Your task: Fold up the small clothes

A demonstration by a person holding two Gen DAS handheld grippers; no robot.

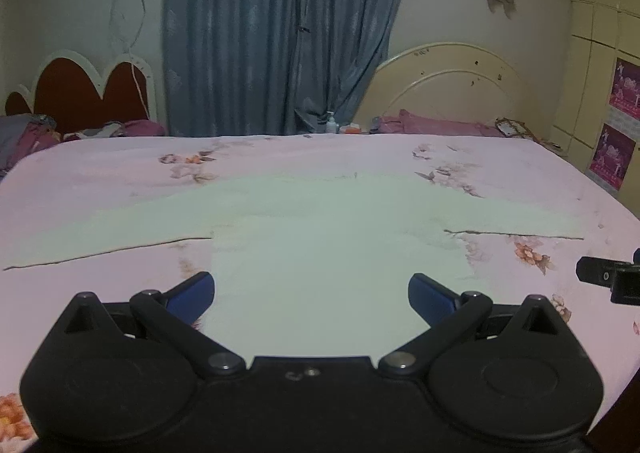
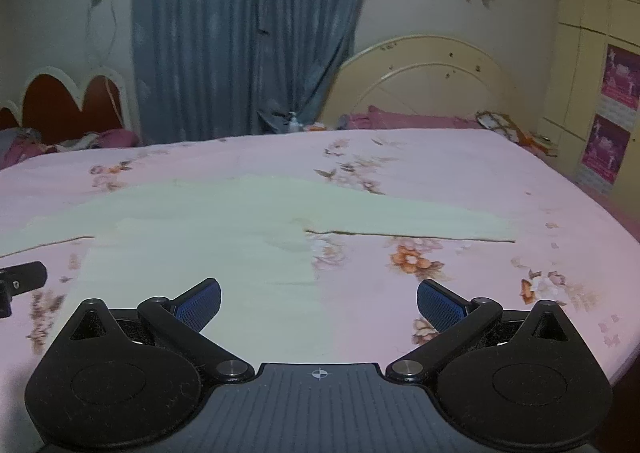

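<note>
A pale long-sleeved top (image 1: 320, 253) lies spread flat on the pink floral bed sheet (image 1: 100, 173), both sleeves stretched out sideways, hem toward me, laid out ready for folding. My left claw (image 1: 311, 293) hovers over the hem, jaws wide and holding nothing. My right claw (image 2: 318, 303), equally wide and empty, hangs over the garment's right edge. I judge no fold has begun; a sleeve seems the sensible first grab.

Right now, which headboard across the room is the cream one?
The arched headboard right of the blue curtain; the headboard left of it is dark red, scalloped, white-trimmed.
</note>
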